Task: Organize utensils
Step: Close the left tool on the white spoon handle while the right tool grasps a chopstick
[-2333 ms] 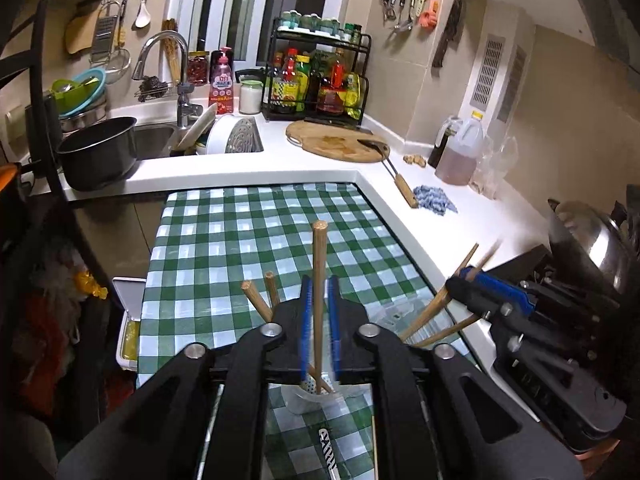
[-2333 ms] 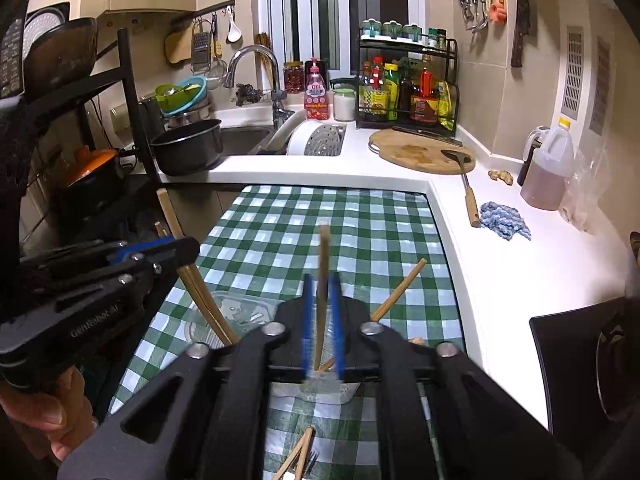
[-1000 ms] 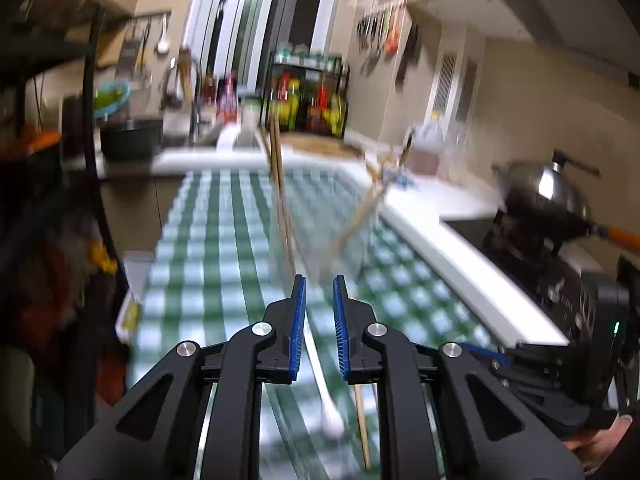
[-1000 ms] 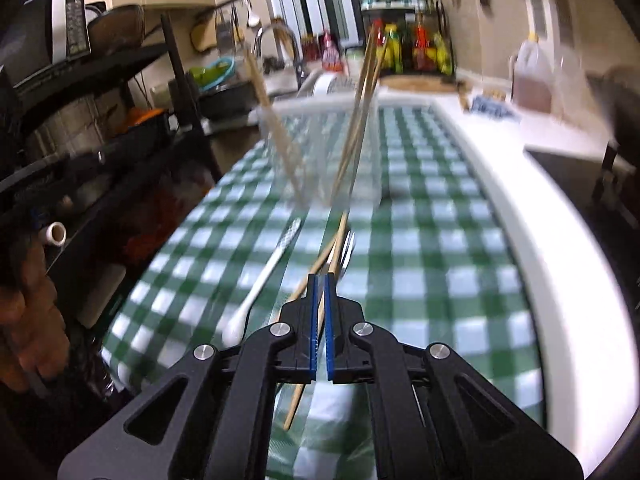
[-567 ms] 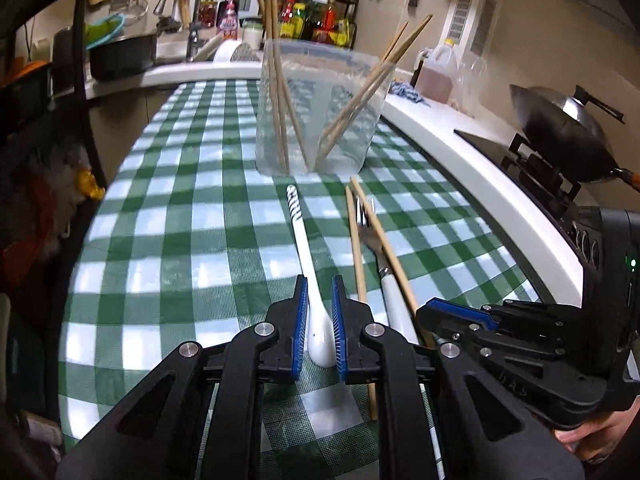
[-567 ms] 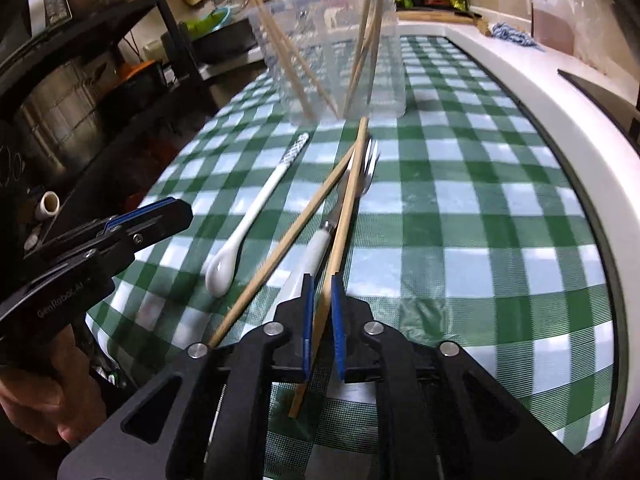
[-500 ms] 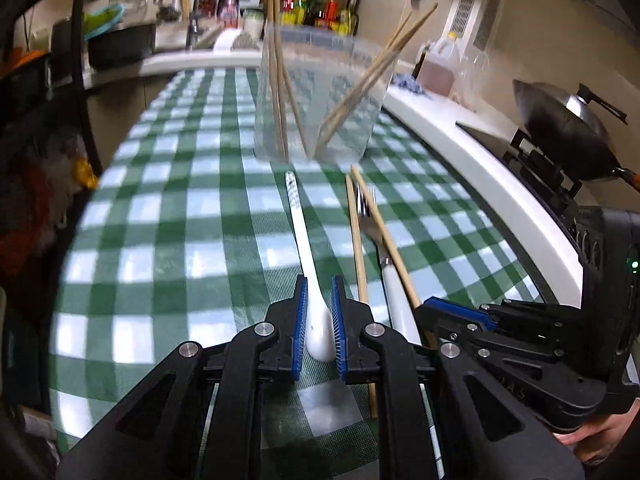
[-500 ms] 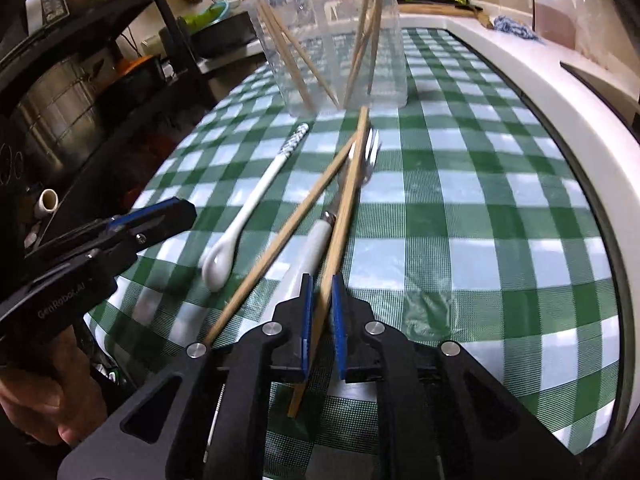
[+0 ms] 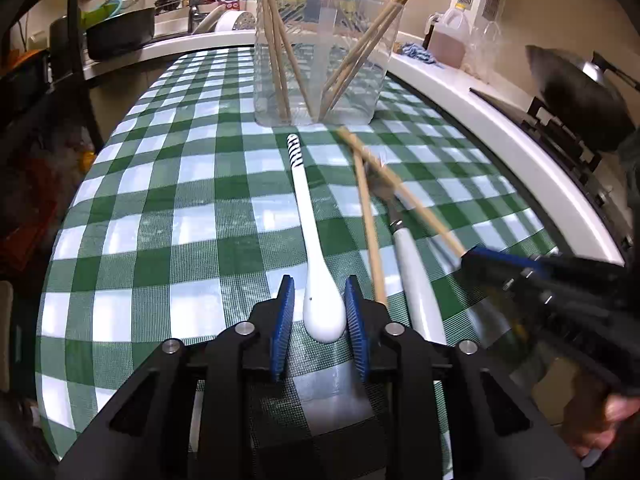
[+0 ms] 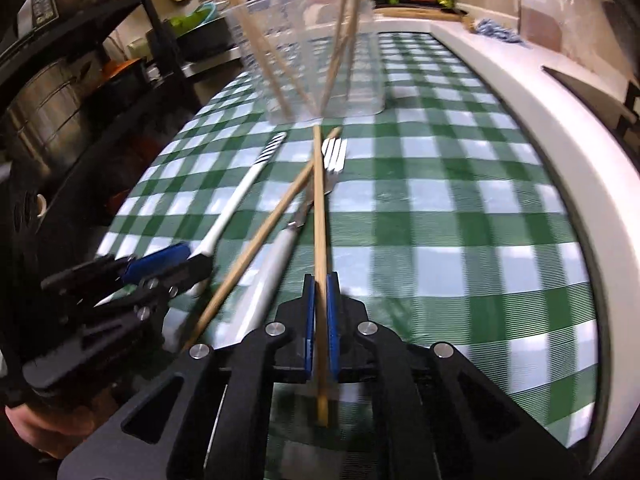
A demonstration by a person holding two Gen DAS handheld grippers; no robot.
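Observation:
A white spoon (image 9: 316,248) with a striped handle lies on the green checked cloth (image 9: 180,200). My left gripper (image 9: 320,300) is low over it with its jaws opening. The spoon's bowl sits between the pads, and a gap shows on the left side. My right gripper (image 10: 320,312) is shut on a wooden chopstick (image 10: 319,208), which crosses a second chopstick (image 10: 256,248) and a white-handled fork (image 10: 276,264). Behind them stands a clear container (image 9: 324,52) with several chopsticks in it.
A white counter edge (image 9: 500,136) runs along the right, with a wok (image 9: 580,96) on the stove and an oil jug (image 9: 448,36) beyond it. A black pot (image 9: 120,34) sits by the sink. A dark rack (image 10: 80,80) stands left of the table.
Both grippers have come down to the cloth. The left jaws have widened around the spoon's bowl. The right jaws have closed on the chopstick, which now lies across the other one.

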